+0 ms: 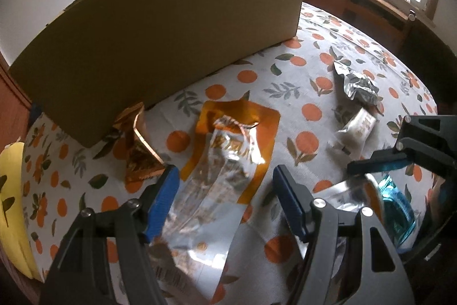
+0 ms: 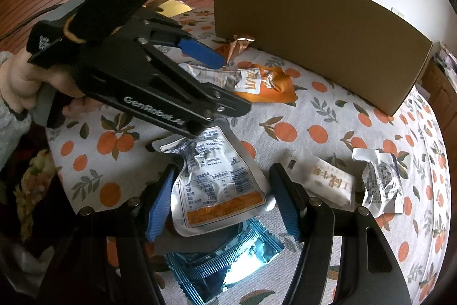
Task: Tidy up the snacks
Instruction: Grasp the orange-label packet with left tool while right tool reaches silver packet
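Both grippers, left gripper [image 1: 225, 190] and right gripper [image 2: 221, 199], hang part-open, empty, astride pouches; closing follows.

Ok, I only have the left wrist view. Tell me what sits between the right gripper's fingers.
Observer: A white pouch with an orange band, printed side up, lies between the fingers of the right gripper.
Operator: Say what it rests on.
Observer: A blue foil packet, partly covered by it.
Operator: Now report what's behind my left gripper.
Observer: A hand in a grey sleeve grips the handle of the left gripper.
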`<state>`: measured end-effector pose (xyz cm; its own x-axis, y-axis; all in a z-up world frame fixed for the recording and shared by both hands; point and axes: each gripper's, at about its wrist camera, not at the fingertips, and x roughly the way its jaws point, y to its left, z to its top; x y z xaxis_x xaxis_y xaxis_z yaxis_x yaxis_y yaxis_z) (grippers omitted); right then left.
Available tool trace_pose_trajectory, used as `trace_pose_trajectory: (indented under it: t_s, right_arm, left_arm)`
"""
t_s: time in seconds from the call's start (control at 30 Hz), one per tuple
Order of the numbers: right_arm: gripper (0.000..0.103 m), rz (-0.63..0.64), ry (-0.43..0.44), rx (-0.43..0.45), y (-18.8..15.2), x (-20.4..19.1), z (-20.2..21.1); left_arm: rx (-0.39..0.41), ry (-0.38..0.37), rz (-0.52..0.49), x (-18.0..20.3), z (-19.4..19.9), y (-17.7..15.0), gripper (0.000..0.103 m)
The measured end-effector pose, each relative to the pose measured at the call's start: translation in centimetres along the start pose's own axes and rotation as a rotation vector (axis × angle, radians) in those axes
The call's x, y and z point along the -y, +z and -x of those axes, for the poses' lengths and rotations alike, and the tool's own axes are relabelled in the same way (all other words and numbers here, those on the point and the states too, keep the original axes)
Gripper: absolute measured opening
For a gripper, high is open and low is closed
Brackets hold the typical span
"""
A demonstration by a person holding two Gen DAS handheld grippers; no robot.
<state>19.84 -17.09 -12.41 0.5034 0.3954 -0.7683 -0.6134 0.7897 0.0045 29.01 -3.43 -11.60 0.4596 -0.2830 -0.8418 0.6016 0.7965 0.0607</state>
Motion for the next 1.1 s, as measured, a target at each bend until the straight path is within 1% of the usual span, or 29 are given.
trace_pose_trajectory:
  t_s: [0.1, 0.23, 0.3, 0.33, 0.37, 0.43, 0.53, 0.57, 0.63, 0.7, 0.77, 0.9, 1.0, 1.1]
  right_arm:
    - [0.067, -0.001, 0.001, 0.003, 0.0, 0.0, 0.1]
    - [0.067, -0.003, 0.001, 0.005, -0.1, 0.0, 0.2]
    - [0.067, -0.004, 0.001, 0.005, 0.0, 0.0, 0.2]
    - [0.067, -0.004, 0.001, 0.006, 0.0, 0.0, 0.2]
    - [0.067, -0.004, 0.001, 0.006, 0.0, 0.0, 0.2]
    - [0.067, -0.003, 0.0, 0.01, -0.1, 0.0, 0.2]
    - [0.067, -0.002, 0.001, 0.013, -0.1, 0.0, 0.3]
    - [0.067, -0.003, 0.001, 0.014, -0.1, 0.0, 0.3]
    - [0.067, 0.0, -0.001, 0.018, -0.2, 0.0, 0.3]
    - [0.066, -0.001, -0.003, 0.021, -0.2, 0.0, 0.3]
    - [0.066, 0.001, -0.009, 0.023, -0.2, -0.1, 0.2]
    - [0.066, -0.001, -0.012, 0.024, -0.1, -0.1, 0.1]
    - [0.066, -0.01, -0.014, 0.021, -0.1, 0.0, 0.0]
    - [0.066, -0.02, -0.016, 0.003, 0.2, 0.0, -0.1]
  left_arm:
    - [-0.004, -0.001, -0.006, 0.2, -0.2, 0.3, 0.068]
    - [-0.003, -0.008, -0.015, 0.2, -0.2, 0.3, 0.064]
    - [-0.001, -0.008, -0.027, 0.4, -0.1, 0.3, 0.059]
    - [-0.005, -0.004, -0.028, 0.4, -0.1, 0.4, 0.052]
    - [-0.012, -0.004, -0.029, 0.6, 0.0, 0.5, 0.048]
    - [-0.018, 0.026, -0.061, 1.3, -0.1, 0.7, 0.044]
    - [-0.014, 0.062, -0.076, 1.8, 0.4, 0.4, 0.037]
    - [-0.012, 0.059, -0.069, 1.6, 0.7, 0.2, 0.036]
    - [-0.003, 0.026, -0.032, 0.9, 1.4, -0.2, 0.034]
    - [0.002, 0.015, -0.013, 0.5, 2.0, -0.6, 0.034]
    - [0.021, 0.02, 0.004, 0.2, 3.0, -1.0, 0.033]
    - [0.053, -0.003, 0.038, -0.2, 4.6, -1.2, 0.033]
    - [0.072, -0.001, 0.055, -0.4, 5.6, -1.6, 0.033]
    - [0.111, -0.001, 0.101, -0.9, 6.8, -2.2, 0.033]
